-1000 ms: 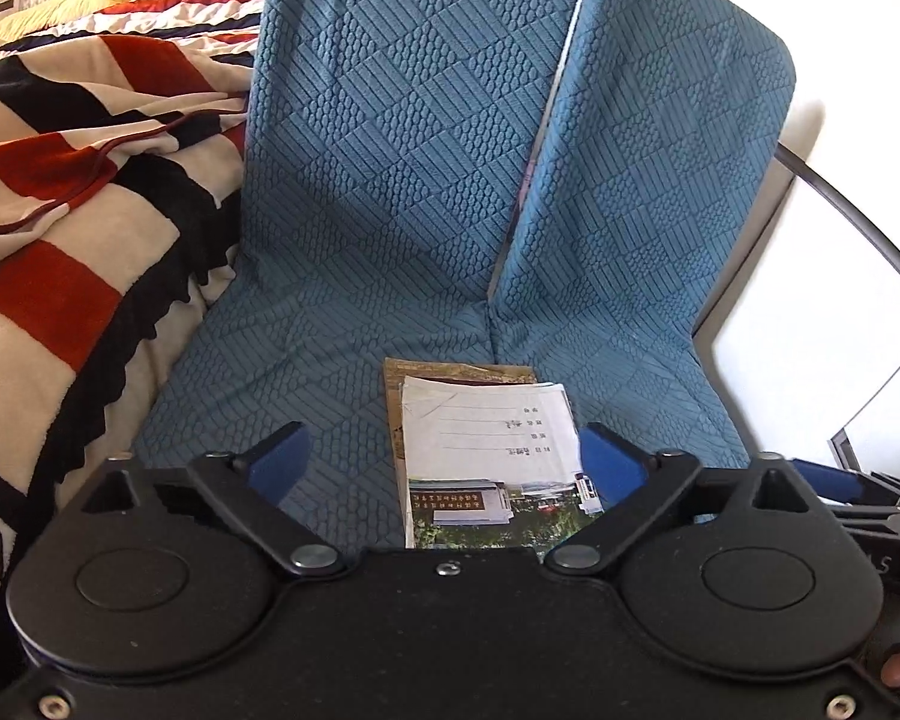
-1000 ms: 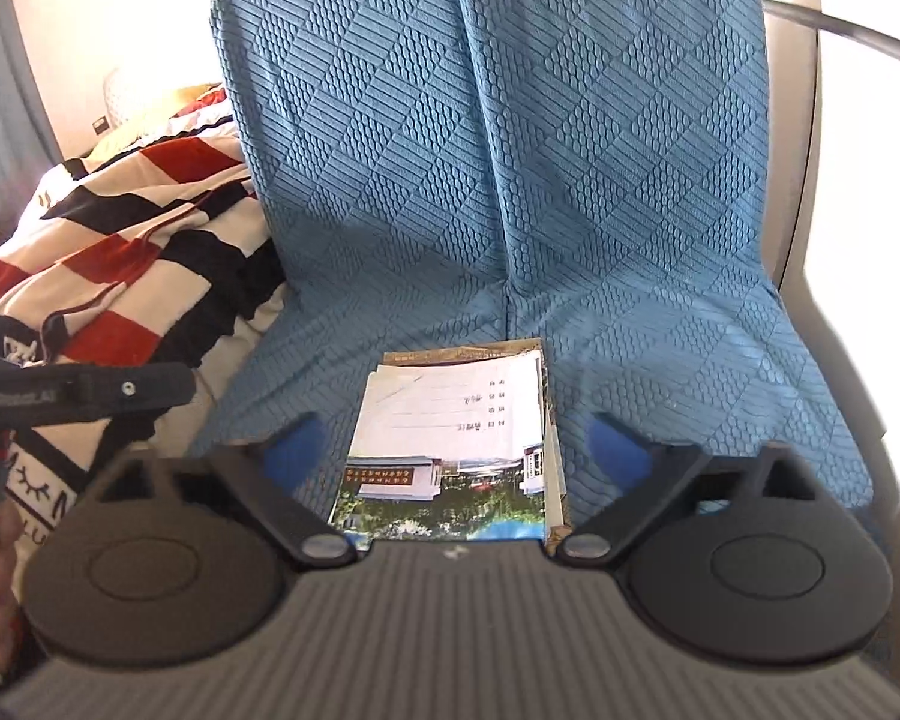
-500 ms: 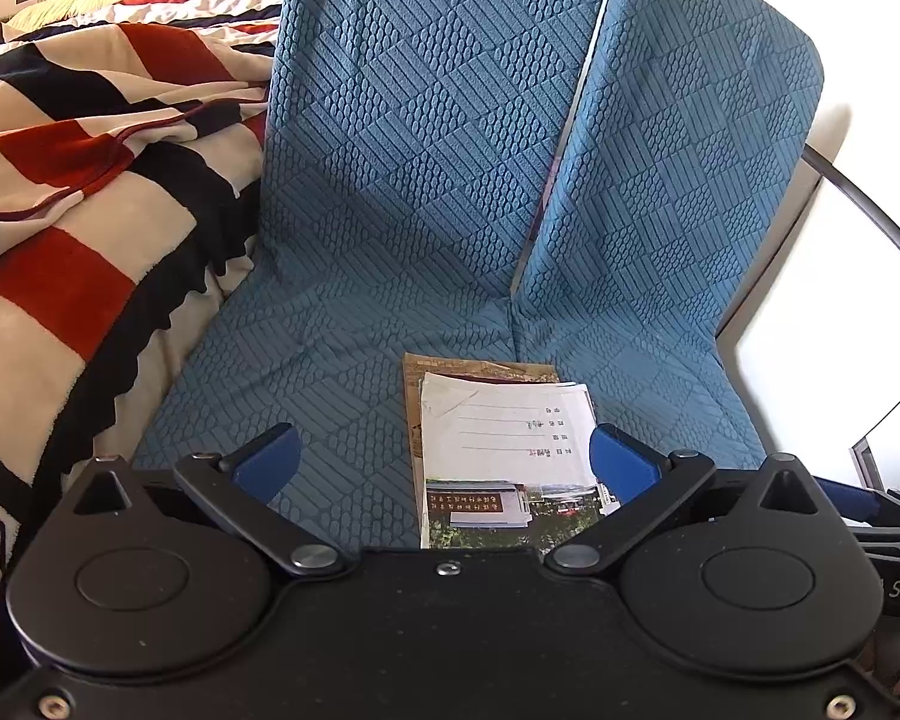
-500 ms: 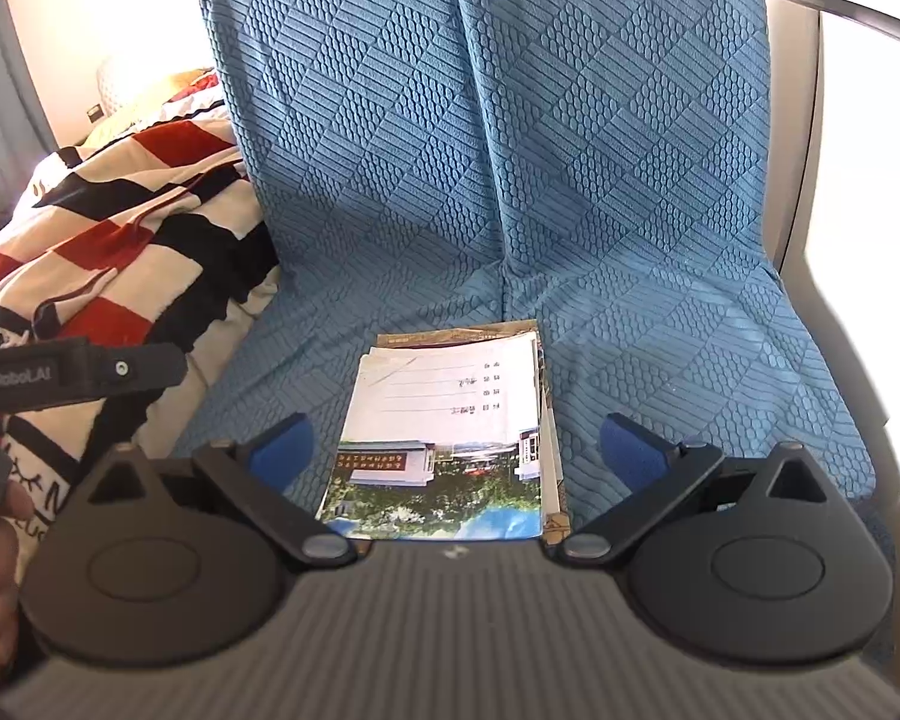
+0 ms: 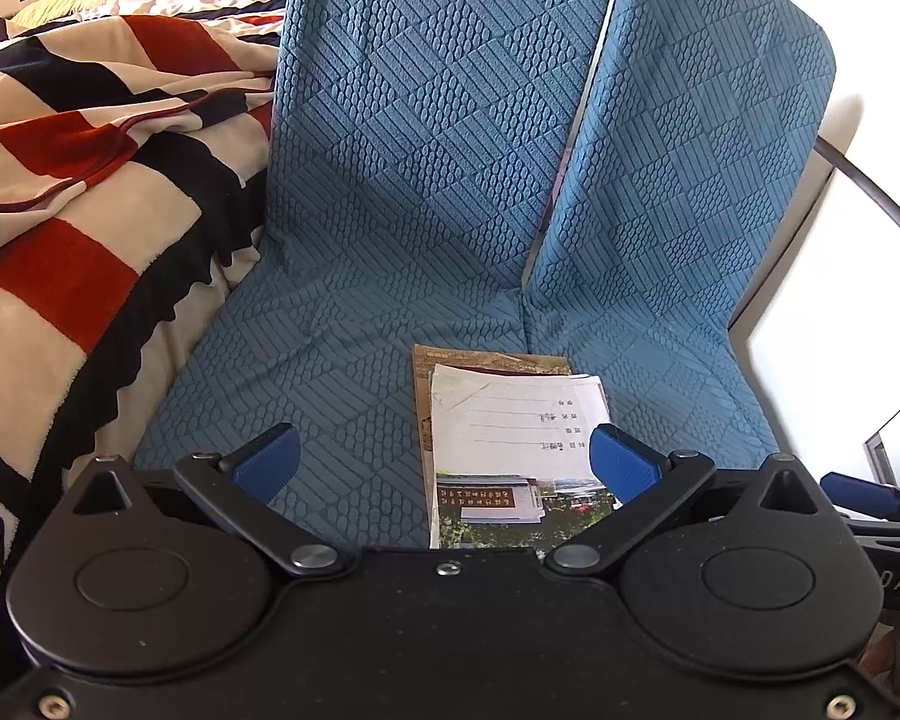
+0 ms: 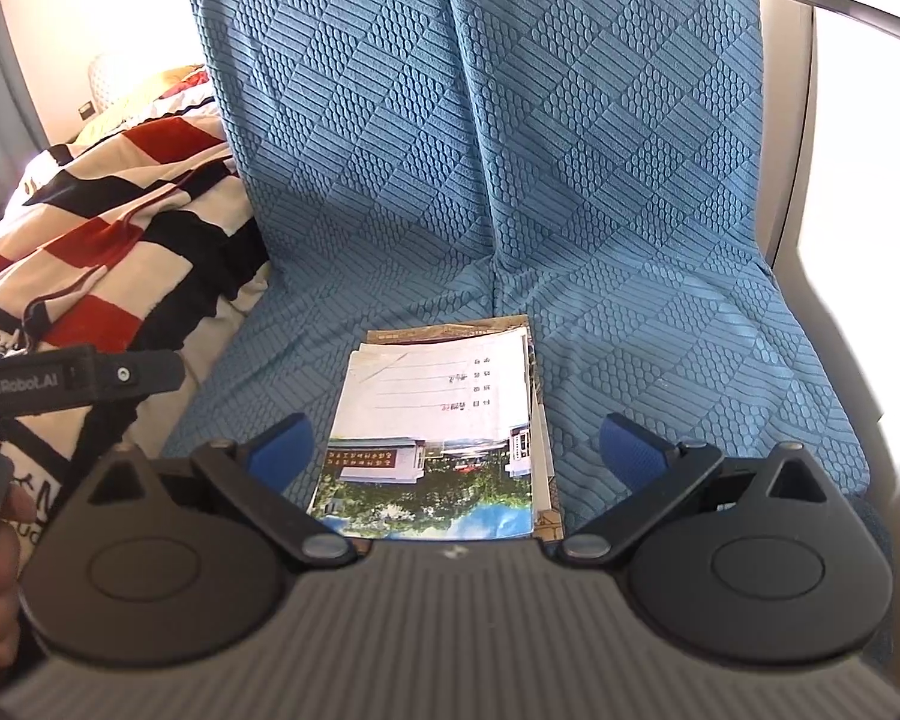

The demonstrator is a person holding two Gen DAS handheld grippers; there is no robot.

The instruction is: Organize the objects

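Observation:
A small stack of booklets (image 5: pixel 510 438) lies on the seat of a chair covered with blue textured cloth (image 5: pixel 426 192). The top booklet is white with a photo strip at its near end; a brown one lies beneath. It also shows in the right wrist view (image 6: pixel 444 426). My left gripper (image 5: pixel 444 459) is open and empty, just short of the stack, which lies toward its right finger. My right gripper (image 6: pixel 453 447) is open and empty, with the stack centred between its blue fingers.
A striped red, black and cream blanket (image 5: pixel 78 180) lies on a bed left of the chair. A dark curved chair arm (image 5: pixel 870 192) runs at the right. The left gripper's body (image 6: pixel 72 378) shows at the right wrist view's left edge.
Both grippers have moved a little closer to the chair and the stack. The jaws stay open and the stack has not moved.

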